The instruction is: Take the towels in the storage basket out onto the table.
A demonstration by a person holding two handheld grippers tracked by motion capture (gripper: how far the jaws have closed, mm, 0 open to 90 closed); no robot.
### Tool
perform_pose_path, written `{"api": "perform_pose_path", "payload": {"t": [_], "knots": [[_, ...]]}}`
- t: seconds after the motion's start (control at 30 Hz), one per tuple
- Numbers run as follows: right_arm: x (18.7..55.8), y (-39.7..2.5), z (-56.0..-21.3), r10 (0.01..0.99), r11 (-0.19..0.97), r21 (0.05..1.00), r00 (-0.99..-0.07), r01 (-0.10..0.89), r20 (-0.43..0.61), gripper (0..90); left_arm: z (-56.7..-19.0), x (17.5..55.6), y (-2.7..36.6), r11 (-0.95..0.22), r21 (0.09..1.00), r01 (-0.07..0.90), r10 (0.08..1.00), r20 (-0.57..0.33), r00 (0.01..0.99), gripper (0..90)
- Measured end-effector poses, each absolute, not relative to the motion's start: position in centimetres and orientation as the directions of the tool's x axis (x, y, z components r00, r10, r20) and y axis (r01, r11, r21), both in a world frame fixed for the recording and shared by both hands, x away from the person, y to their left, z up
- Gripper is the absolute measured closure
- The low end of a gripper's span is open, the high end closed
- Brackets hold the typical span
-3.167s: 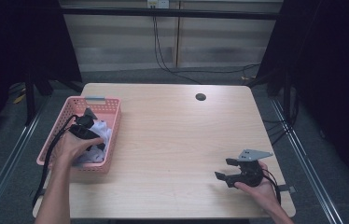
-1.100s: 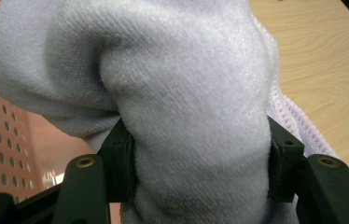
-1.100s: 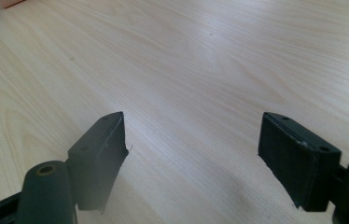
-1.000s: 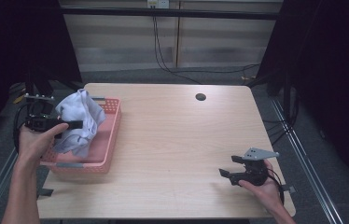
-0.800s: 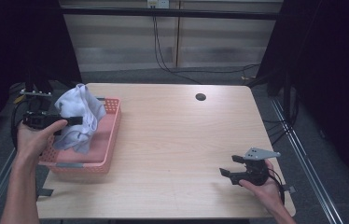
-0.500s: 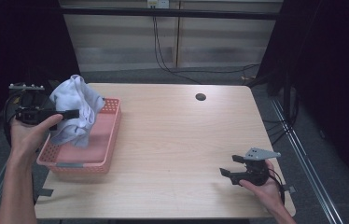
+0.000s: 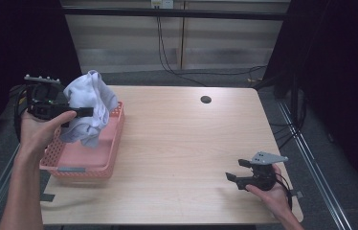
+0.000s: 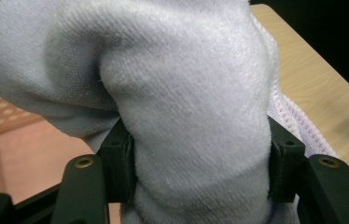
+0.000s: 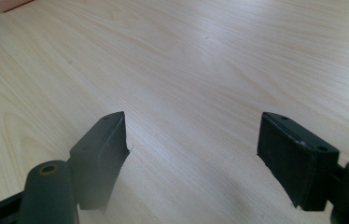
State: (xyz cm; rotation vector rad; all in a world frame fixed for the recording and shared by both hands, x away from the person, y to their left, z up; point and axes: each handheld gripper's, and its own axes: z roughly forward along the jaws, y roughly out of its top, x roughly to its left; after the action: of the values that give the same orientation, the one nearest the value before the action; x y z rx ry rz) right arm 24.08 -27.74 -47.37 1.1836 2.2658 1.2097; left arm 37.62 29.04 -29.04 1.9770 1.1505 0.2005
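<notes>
A pale lavender-white cloth (image 7: 89, 108) hangs bunched in the air above the pink basket (image 7: 112, 148) at the table's left edge. My left gripper (image 7: 83, 111) is shut on the cloth, and in the left gripper view the cloth (image 8: 172, 93) bulges between the two jaws and hides what lies beyond. My right gripper (image 7: 233, 171) rests low over the table near the front right corner. Its jaws stand wide apart with bare wood between them, as the right gripper (image 9: 193, 156) view shows.
The light wooden table (image 7: 182, 139) has a dark round hole (image 7: 206, 99) near its far edge. The basket's floor (image 7: 79, 153) looks bare under the cloth. Dark floor and cables lie beyond the table, with metal rails at both sides.
The left gripper took the cloth out of the basket and has lifted it up and to the left. The right gripper has stayed in place.
</notes>
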Motion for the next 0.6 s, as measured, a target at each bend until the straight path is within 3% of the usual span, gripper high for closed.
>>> {"api": "perform_pose_path", "payload": {"t": [0.6], "knots": [[24.1,-27.8,-47.4,0.784,0.308,0.794,-0.612,0.525,0.1,22.8,-29.3,39.3,18.7,-0.477,0.595,0.647,0.694,-0.198,0.693,40.0]]}}
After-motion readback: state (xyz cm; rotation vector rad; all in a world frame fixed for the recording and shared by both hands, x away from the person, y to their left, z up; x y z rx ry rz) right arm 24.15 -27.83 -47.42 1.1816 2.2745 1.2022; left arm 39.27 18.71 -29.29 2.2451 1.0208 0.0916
